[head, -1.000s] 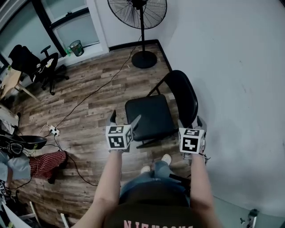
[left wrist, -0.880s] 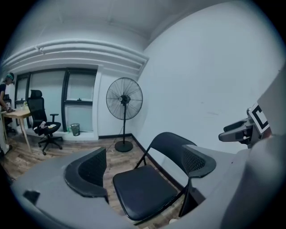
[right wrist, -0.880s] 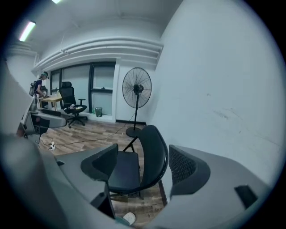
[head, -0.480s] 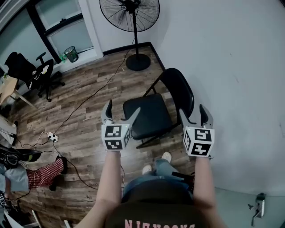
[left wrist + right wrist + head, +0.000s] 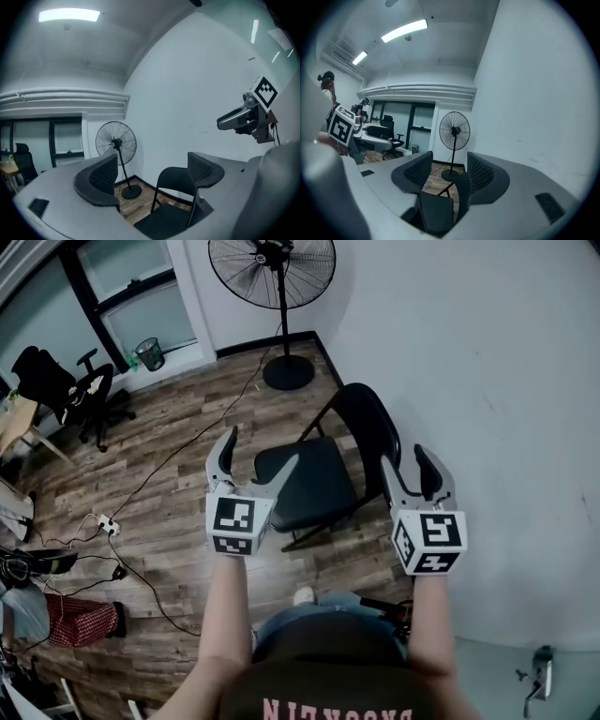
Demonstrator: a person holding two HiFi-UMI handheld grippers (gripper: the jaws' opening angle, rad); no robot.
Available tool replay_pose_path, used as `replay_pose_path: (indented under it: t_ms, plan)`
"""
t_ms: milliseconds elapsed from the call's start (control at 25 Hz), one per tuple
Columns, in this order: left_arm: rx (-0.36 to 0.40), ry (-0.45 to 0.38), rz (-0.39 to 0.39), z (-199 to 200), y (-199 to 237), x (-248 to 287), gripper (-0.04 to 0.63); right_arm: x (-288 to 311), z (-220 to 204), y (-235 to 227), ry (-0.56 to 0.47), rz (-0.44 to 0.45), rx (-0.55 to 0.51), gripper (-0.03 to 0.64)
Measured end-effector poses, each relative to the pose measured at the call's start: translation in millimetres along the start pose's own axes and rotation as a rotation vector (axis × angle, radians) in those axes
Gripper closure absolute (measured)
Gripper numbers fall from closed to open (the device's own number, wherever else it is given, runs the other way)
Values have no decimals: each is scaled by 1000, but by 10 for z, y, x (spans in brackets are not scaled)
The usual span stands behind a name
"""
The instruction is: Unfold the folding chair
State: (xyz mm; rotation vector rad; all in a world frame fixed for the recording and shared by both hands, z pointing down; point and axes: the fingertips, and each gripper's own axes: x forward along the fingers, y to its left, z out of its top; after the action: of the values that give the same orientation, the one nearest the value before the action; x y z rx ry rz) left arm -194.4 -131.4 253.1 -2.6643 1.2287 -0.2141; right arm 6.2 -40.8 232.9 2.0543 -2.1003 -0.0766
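The black folding chair (image 5: 305,486) stands unfolded on the wooden floor, its backrest (image 5: 372,432) toward the white wall. My left gripper (image 5: 258,457) hovers over the seat's left edge; its jaws are closing slightly, still wide, with nothing between them. My right gripper (image 5: 406,465) is raised beside the backrest, its jaws closing with nothing between them. Neither touches the chair. In the left gripper view the chair (image 5: 176,201) shows past the left gripper (image 5: 152,176), with the right gripper (image 5: 243,117) at upper right. Beyond the right gripper (image 5: 449,171) the chair (image 5: 440,206) is seen edge-on.
A tall pedestal fan (image 5: 277,277) stands behind the chair by the wall. A cable runs across the floor to a power strip (image 5: 105,524). An office chair (image 5: 70,390) and a bin (image 5: 150,354) are at the far left. The white wall (image 5: 497,381) closes the right side.
Both grippers have lifted away from the chair. The right gripper's jaws have narrowed. The chair has stayed in place, unfolded.
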Motion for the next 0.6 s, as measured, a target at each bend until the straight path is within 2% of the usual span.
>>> replay_pose_path:
  t_ms: [80, 160, 240, 400, 480, 600]
  plan:
    - [-1, -21, -29, 130, -100, 15, 132, -17, 42, -51, -13, 19, -15, 393]
    - [-14, -33, -24, 234, -134, 35, 156, -27, 93, -110, -22, 36, -30, 411]
    - [-12, -58, 8, 364, -137, 39, 247, -63, 167, -198, -31, 39, -41, 433]
    - [8, -113, 70, 676, -172, 9, 357, -185, 424, -390, -110, 8, -125, 470]
    - [28, -140, 94, 796, -197, 9, 423, -225, 517, -465, -141, -3, -174, 516]
    - [37, -198, 125, 984, -217, 10, 534, -267, 664, -589, -191, -7, -167, 596]
